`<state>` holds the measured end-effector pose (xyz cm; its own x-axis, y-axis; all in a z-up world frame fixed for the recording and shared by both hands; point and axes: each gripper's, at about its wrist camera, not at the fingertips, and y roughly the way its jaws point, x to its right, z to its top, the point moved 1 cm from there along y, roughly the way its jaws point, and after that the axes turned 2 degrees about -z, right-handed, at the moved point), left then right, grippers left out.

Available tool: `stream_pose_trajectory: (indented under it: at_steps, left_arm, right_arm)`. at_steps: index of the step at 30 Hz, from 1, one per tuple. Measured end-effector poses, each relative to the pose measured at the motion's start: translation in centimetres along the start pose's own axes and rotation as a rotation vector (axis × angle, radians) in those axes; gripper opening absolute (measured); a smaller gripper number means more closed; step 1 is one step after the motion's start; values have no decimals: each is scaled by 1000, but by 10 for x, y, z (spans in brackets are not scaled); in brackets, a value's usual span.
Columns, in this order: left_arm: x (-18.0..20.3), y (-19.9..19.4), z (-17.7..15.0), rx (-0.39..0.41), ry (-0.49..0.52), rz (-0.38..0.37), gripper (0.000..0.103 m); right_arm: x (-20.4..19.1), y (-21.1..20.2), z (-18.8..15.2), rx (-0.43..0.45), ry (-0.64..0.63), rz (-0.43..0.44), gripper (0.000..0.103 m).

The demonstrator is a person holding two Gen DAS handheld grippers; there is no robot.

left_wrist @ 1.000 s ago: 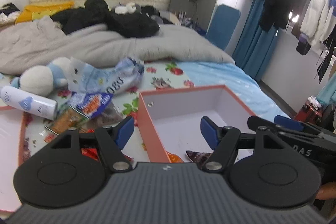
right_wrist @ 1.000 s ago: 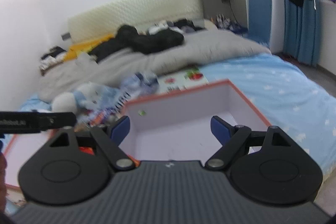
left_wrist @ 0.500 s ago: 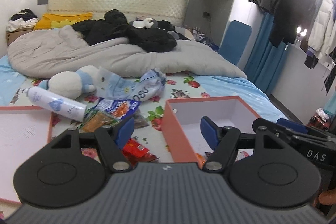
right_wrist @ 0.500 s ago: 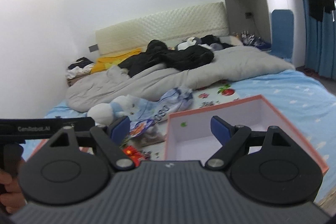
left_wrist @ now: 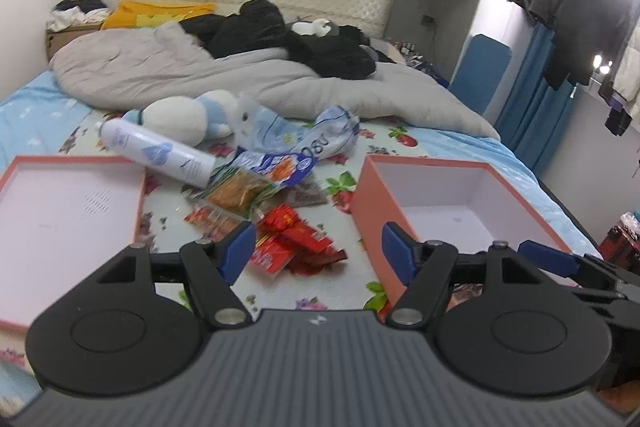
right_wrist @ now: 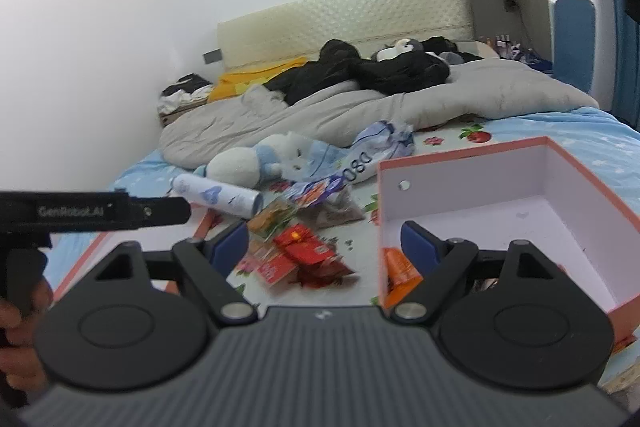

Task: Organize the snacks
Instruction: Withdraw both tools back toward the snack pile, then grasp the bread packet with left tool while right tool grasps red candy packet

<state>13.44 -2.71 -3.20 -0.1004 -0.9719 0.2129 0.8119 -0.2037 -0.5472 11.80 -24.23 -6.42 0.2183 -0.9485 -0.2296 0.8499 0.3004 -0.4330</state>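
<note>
A grey duvet [left_wrist: 240,83] lies rumpled across the bed, with black clothing [left_wrist: 288,43] piled on it.

Can only see a corner of the orange pack [right_wrist: 400,273] in the box [right_wrist: 472,183]; black gripper arms cover the rest. Lid [left_wrist: 60,211] cut off at the left edge. Words on the red packs [left_wrist: 294,245] too blurry to read.

Snack pkts [left_wrist: 280,223] heaped on bedsheet; open pink box [left_wrist: 460,211] beside, orange pkt [right_wrist: 400,273] inside
</note>
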Motion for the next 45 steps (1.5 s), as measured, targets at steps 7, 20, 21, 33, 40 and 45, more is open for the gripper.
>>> stream_pose_trajectory:
  at_steps: [7, 20, 21, 33, 40, 45]
  left_arm:
    - [-16, 3, -24, -47, -35, 41, 74]
    - [-33, -3, -50, -95, -81, 75, 74]
    - [-34, -3, -51, -97, -82, 75, 74]
    - [-45, 20, -55, -127, -83, 94, 74]
    - [-59, 40, -50, -122, -95, 113, 74]
    - [-72, 59, -42, -119, -111, 124, 74]
  right_arm:
    - [-11, 1, -18, -31, -19, 12, 84]
    - [-24, -4, -49, -79, -16, 40, 84]
    - [-26, -4, -50, -83, -20, 42, 84]
    - [-39, 12, -52, -104, -64, 40, 83]
    - [-45, 28, -51, -104, -69, 45, 81]
    - [-49, 51, -51, -111, -92, 35, 81]
